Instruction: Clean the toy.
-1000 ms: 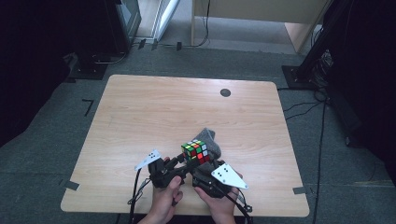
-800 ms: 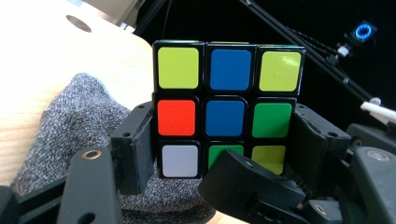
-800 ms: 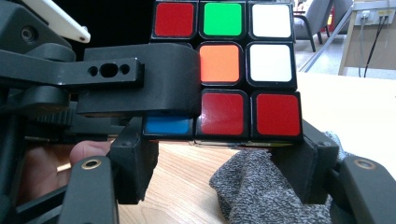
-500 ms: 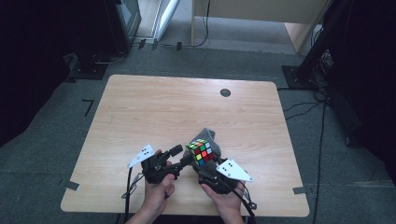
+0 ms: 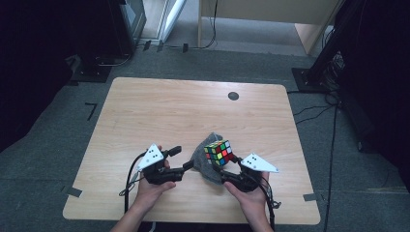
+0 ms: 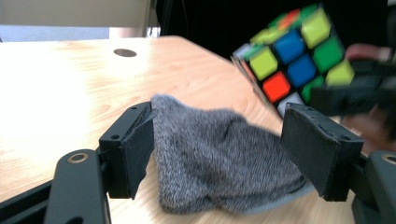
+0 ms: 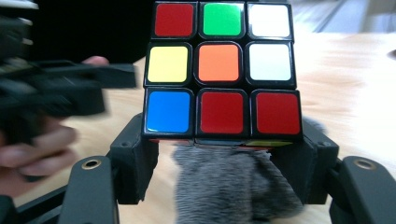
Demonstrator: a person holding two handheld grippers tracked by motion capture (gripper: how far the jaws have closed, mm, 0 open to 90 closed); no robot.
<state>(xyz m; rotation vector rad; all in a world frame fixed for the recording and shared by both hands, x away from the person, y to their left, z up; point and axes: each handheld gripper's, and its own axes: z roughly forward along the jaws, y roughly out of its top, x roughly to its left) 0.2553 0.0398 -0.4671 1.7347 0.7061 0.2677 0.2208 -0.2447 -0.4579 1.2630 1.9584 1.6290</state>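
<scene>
grey fuzzy cloth [image 5: 205,162] lies crumpled on the wooden table [image 5: 159,111] near the person's edge, and serves as the landmark for this entry. the puzzle cube [image 5: 218,152] sits directly above the cloth's right part, lifted clear of the tabletop and tilted; in the right gripper view it is clamped low on two opposite sides, with the cloth hanging into view beneath it. the right gripper [image 5: 227,171] is at the cloth's right edge, jaws closed onto the cube's bottom layer, so the grip looks firm. the left gripper [image 5: 186,162] is at the cloth's left edge; its jaws have just been opening and now stand wide, with the cloth's grey bulk [image 6: 219,158] lying between them but the pads not pressing on it. one pad looks to be just touching the cloth's fringe, no grip. judgement on progress: the cube is already picked up and freed from the cloth, and the left side has let go. what is left, as far as can be judged, is either taking the cloth up again for wiping or wrapping, or carrying the cube off and setting it down beside the cloth; which one cannot be told.
</scene>
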